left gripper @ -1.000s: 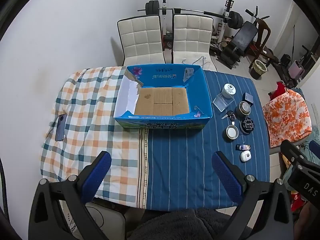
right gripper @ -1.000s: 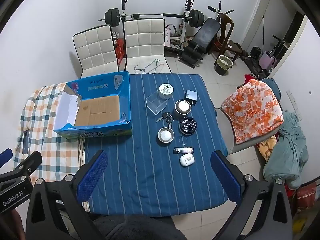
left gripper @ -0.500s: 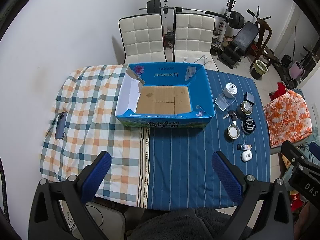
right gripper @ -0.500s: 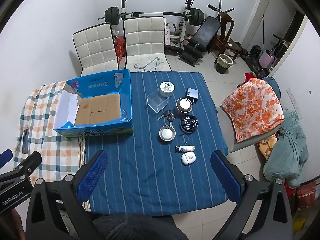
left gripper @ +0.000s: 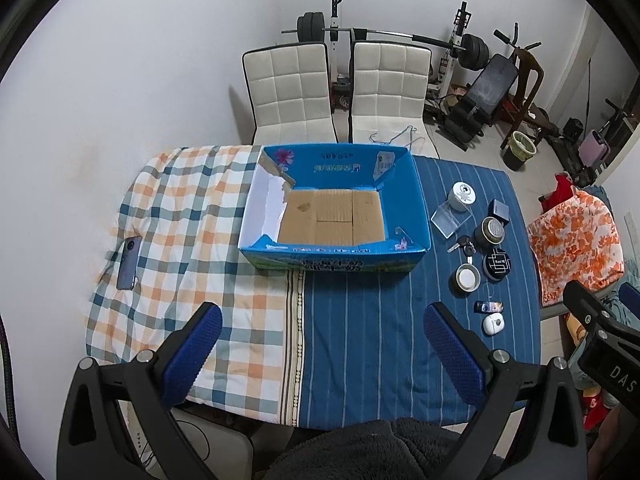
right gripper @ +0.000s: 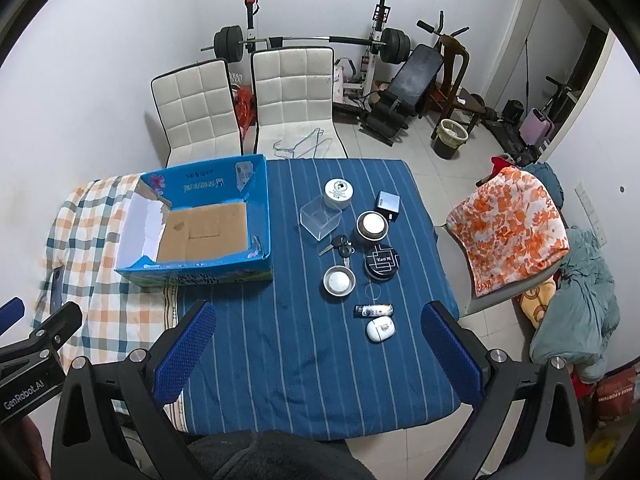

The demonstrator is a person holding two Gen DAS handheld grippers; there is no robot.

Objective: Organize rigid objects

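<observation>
Bare cloth lies between the blue box (right gripper: 208, 236) and the clustered small items (right gripper: 360, 248).

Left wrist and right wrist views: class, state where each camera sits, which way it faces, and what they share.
Left wrist: behind the open left gripper, high over the table's near edge, facing the blue box.
Right wrist: behind the open right gripper, facing the small items, white case nearest.
Shared: box, items, white chairs.

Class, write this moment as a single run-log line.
left gripper: open, empty | right gripper: open, empty | blue box: empty | small items: on the blue cloth, untouched | stage: nothing packed
</observation>
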